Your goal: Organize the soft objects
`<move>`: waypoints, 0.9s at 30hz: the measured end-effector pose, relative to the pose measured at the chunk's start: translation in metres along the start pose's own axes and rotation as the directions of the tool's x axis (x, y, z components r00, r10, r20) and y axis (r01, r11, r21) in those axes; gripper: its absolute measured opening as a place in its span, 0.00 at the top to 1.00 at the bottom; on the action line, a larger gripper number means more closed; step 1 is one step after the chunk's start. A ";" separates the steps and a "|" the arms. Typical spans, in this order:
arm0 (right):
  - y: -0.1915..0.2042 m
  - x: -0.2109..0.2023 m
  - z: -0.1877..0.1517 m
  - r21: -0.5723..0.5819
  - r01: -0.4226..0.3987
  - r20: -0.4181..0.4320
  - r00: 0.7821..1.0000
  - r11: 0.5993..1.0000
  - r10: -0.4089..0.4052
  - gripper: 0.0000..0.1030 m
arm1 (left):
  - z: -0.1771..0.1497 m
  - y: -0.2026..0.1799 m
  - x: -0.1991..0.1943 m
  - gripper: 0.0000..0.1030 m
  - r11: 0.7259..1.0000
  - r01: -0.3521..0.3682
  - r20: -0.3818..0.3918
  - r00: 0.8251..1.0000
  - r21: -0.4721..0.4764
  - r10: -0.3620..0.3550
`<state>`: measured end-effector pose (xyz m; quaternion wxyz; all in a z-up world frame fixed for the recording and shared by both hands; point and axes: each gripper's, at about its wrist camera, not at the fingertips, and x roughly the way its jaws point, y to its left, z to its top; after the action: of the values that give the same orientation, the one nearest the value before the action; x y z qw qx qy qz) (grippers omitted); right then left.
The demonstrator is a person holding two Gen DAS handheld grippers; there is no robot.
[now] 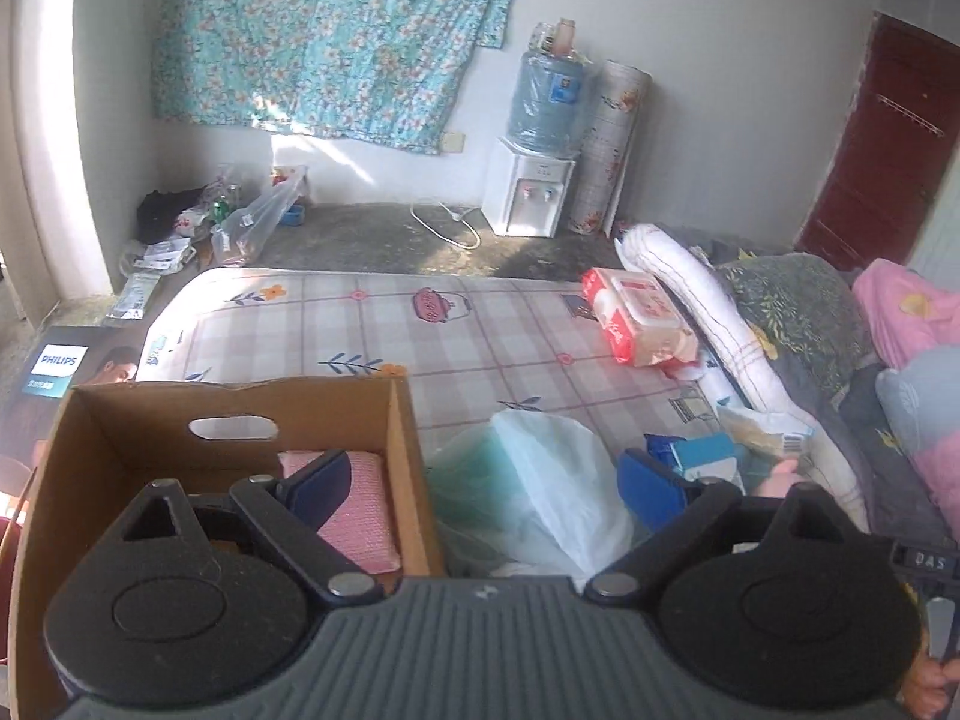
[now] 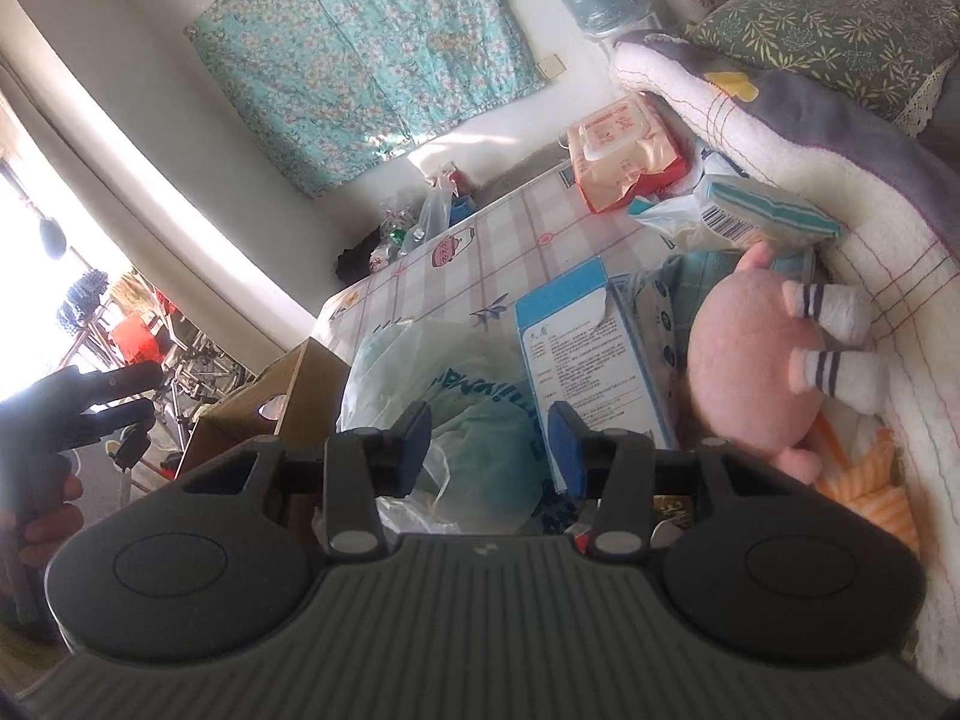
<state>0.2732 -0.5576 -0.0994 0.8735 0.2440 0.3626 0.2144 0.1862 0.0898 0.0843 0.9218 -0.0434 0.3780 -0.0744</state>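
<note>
Left wrist view, left to right. An open brown cardboard box (image 1: 240, 438) with an oval hand-hole stands at the near left corner of the bed; a flat pink knitted pad (image 1: 360, 510) already lies inside against its right wall, long axis running away from the camera. The left gripper (image 1: 486, 480) hangs with its jaws spread wide and empty, one blue pad above the box interior, the other beyond the box wall over a crumpled translucent white-and-green plastic bag (image 1: 540, 480).

Right wrist view, left to right. The right gripper (image 2: 491, 450) hovers above the same plastic bag, jaws released and holding nothing. To its right stands a light-blue printed carton (image 2: 588, 348), and beyond it a pink plush doll in striped white socks (image 2: 756, 360), which lies on the bed against the white fleece blanket (image 2: 840, 180). The doll's long axis appears to run roughly across the frame, sock feet pointing right toward the blanket; its head is not visible.

Likely hazards. If the jaws close where they now hover, they would probably pinch only slippery bag film. Reaching for the doll, the near finger could strike and topple the carton. A grip on a sock alone may let the body swing and catch the box rim.
</note>
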 end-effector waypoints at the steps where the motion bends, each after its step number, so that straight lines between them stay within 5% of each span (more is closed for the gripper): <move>1: -0.003 0.003 0.005 -0.010 0.005 -0.006 1.000 1.000 -0.005 0.58 | -0.006 -0.022 0.012 0.06 0.998 0.028 -0.030 0.999 0.048 -0.026; 5: -0.012 0.023 0.019 -0.048 0.043 -0.045 0.998 0.998 -0.045 0.62 | -0.023 -0.080 0.053 0.11 0.977 0.106 -0.138 0.987 0.186 -0.081; 12: -0.027 0.059 0.027 -0.073 0.092 -0.127 0.987 0.993 -0.100 0.64 | -0.046 -0.138 0.110 0.42 0.919 0.184 -0.258 0.962 0.349 -0.094; 18: -0.039 0.083 0.031 -0.062 0.104 -0.183 0.976 0.993 -0.114 0.64 | -0.048 -0.155 0.148 0.53 0.905 0.240 -0.359 0.927 0.350 -0.107; 27: -0.047 0.107 0.041 -0.047 0.120 -0.234 0.964 0.992 -0.128 0.64 | -0.044 -0.156 0.194 0.53 0.923 0.273 -0.474 0.873 0.271 -0.119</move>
<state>0.3818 -0.5472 -0.1580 0.8397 0.1794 0.4751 0.1925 0.2757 -0.0978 -0.0600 0.7911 0.0911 0.5557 -0.2389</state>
